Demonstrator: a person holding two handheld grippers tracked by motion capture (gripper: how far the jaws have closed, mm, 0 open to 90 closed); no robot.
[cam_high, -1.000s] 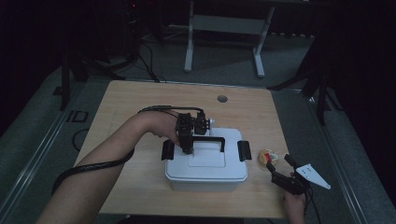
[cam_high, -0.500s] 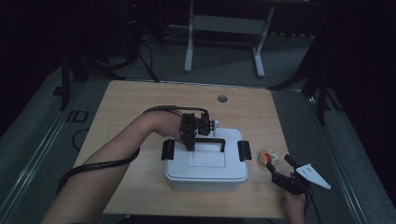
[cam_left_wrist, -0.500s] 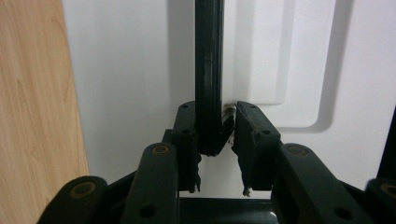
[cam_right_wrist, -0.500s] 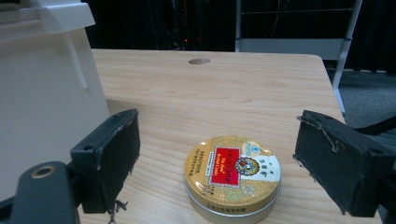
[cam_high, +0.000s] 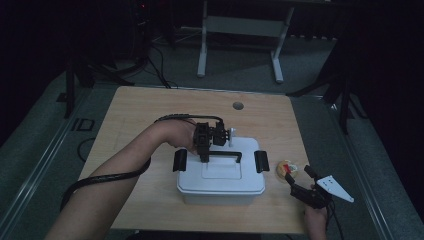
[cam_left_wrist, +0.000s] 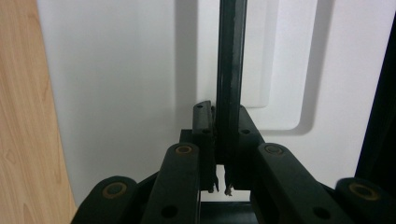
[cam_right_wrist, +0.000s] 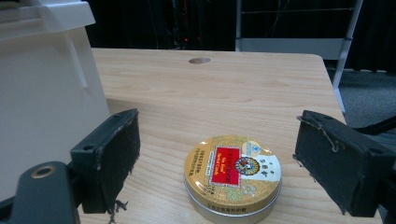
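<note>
A white plastic box (cam_high: 220, 182) with a lid sits on the wooden table (cam_high: 150, 115), black latches on its left (cam_high: 180, 160) and right (cam_high: 261, 161) ends. My left gripper (cam_high: 204, 157) points down at the lid. Its jaws have just been closing and now pinch the lid's black handle (cam_left_wrist: 231, 70) near its left end, left gripper (cam_left_wrist: 223, 112) shut on the bar. A round gold tin (cam_right_wrist: 232, 175) with a red label lies right of the box. My right gripper (cam_right_wrist: 219, 140) stands open just short of the tin, one finger to each side, not touching it.
The box wall (cam_right_wrist: 42, 102) stands close to the left of the right gripper. The table has a cable hole (cam_high: 238, 106) near its far edge. A metal stand (cam_high: 240, 30) rises behind the table, and the table's right edge runs just beyond the tin (cam_high: 287, 168).
The left gripper's jaws have drawn together on the lid handle. Neither hand has shifted, and the box and tin lie where they were.
</note>
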